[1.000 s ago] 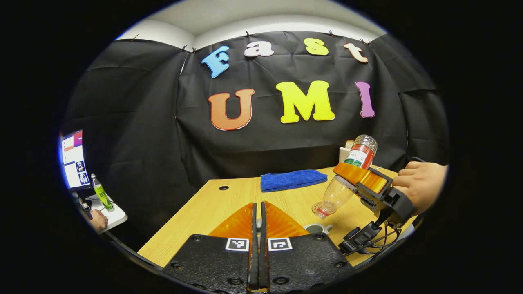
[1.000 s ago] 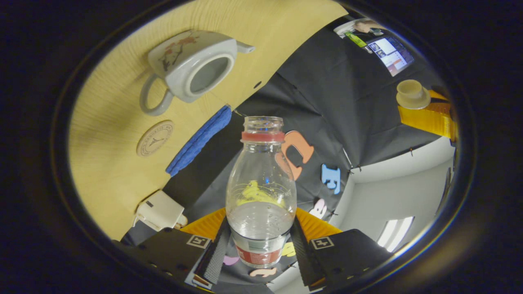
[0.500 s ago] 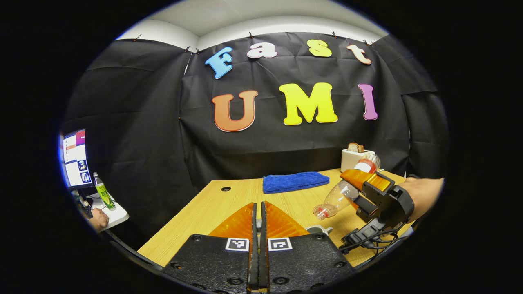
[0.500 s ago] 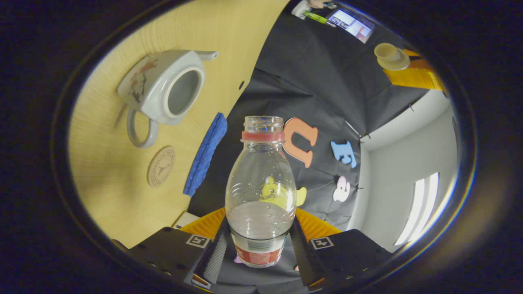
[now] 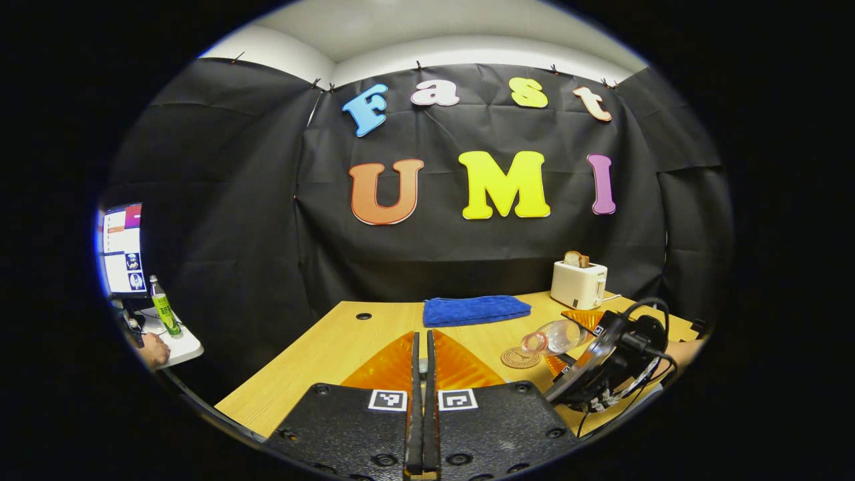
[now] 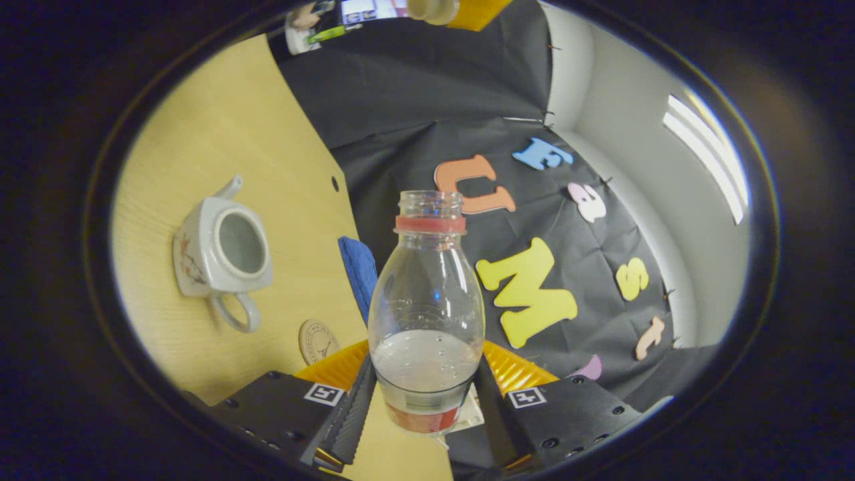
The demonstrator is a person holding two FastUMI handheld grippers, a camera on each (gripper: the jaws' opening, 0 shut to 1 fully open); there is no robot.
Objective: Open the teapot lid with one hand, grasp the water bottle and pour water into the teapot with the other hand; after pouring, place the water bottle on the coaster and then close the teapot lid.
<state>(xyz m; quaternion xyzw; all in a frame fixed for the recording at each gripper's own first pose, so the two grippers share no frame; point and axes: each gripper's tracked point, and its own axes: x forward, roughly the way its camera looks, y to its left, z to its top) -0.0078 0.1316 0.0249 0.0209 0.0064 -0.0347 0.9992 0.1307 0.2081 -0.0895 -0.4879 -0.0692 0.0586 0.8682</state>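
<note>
A: Two fingers of the right gripper (image 6: pixel 423 401) are pressed against the lower body of the water bottle (image 6: pixel 427 314), one on each side, so the grip is firm. The bottle's mouth is uncapped, a red ring sits around its neck, and some water lies in the part nearest the fingers.

B: And the left gripper (image 5: pixel 421 374)? Its fingers stand nearly together with just a thin slit between them. In the right gripper view, at the very top edge, the teapot lid (image 6: pixel 433 8) shows against that gripper's orange part, though whether both fingers pinch it cannot be told from here.

A: Out from the bottle, the teapot (image 6: pixel 217 250) sits on the wooden table (image 6: pixel 220 133), open at the top, handle toward the camera, spout pointing away.

B: The round coaster (image 6: pixel 318 341) lies on the table near the teapot's handle, bare, just beside the right gripper's finger.

A: From the left gripper view, the bottle is held tilted, mouth close above that coaster, with a hand (image 5: pixel 682 350) behind the gripper.

B: Farther back lies a folded blue cloth (image 5: pixel 476 310), and a white toaster (image 5: pixel 578 283) with toast stands at the table's far right.
</note>
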